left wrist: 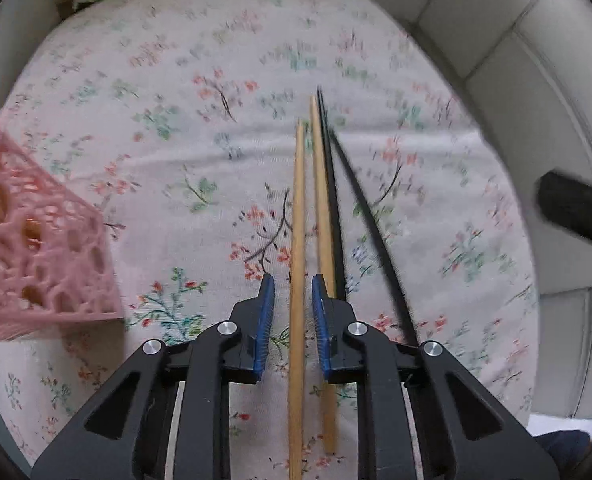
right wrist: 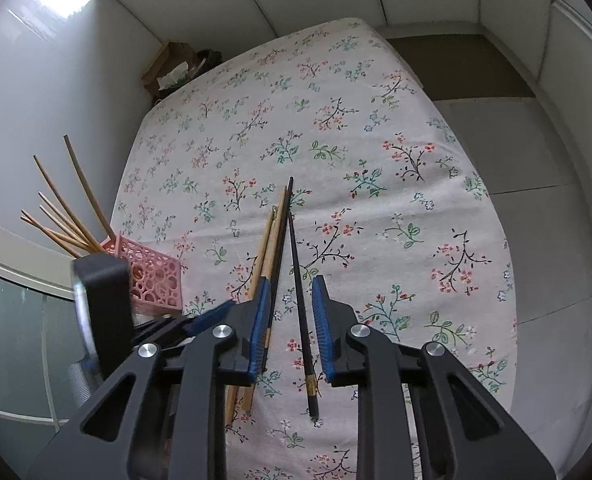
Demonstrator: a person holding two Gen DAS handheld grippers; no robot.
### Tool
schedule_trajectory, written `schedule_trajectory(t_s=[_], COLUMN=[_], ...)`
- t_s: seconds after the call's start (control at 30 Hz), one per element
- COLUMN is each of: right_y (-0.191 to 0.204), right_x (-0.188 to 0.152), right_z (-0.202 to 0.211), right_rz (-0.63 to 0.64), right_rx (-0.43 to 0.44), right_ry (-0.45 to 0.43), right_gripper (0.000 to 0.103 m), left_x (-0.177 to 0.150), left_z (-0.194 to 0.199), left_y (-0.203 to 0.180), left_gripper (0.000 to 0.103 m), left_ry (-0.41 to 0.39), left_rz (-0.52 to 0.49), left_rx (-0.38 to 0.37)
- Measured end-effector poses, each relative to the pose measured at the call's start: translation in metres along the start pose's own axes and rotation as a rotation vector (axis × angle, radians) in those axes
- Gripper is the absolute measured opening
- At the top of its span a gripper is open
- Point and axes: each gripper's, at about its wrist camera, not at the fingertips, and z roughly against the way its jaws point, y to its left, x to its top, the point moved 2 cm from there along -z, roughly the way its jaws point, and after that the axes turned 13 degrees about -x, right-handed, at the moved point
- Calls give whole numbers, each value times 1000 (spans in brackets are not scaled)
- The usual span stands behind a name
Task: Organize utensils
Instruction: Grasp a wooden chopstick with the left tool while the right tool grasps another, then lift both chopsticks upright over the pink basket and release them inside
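Floral tablecloth carries everything. Between the left gripper's narrowed, non-touching pads lies a wooden chopstick. Only the right view shows chopsticks standing in the pink basket; the right gripper straddles a black chopstick without contact.

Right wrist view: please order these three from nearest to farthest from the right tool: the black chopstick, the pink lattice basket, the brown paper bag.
1. Thin black chopstick: lies on the floral cloth, directly between the right tool pads.
2. Pink plastic lattice basket: to the left, holding wooden chopsticks.
3. Crumpled brown paper bag: beyond the table's far left corner.
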Motion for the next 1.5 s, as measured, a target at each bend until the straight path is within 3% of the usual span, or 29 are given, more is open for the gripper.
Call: schedule_trajectory(t_s=[0.1, 0.13, 0.23, 0.5, 0.7, 0.83, 1.07, 1.37, 1.5], right_y=[0, -1, -5, 2, 38, 63, 72, 83, 86], right_x=[1, 1, 2, 1, -7, -9, -3, 1, 2], right_z=[-3, -4, -12, -40, -52, -64, -92, -103, -89], right_rz=[0, -2, 2, 84, 146, 198, 219, 249, 205], right_rx=[-5, -8, -22, -85, 47, 40, -111, -163, -117], right_ry=[4, 5, 19, 74, 103, 99, 101, 115, 85], right_gripper=[22, 22, 22, 17, 12, 12, 12, 11, 8], left_x=[5, 6, 8, 5, -2, -4, -16, -26, -27], left_z=[-7, -9, -8, 67, 130, 160, 179, 201, 205], left_y=[-5, -5, 2, -11, -20, -16, -4, 0, -2], left_gripper=[16, 6, 6, 6, 6, 6, 6, 6, 6], left_ry=[26, 31, 29, -195, -372, -464, -494, -527, -540], left_rz=[-42, -49, 14, 17, -18, -30, -27, -44, -60], left_rx=[33, 42, 12, -156, -217, -231, -239, -251, -246])
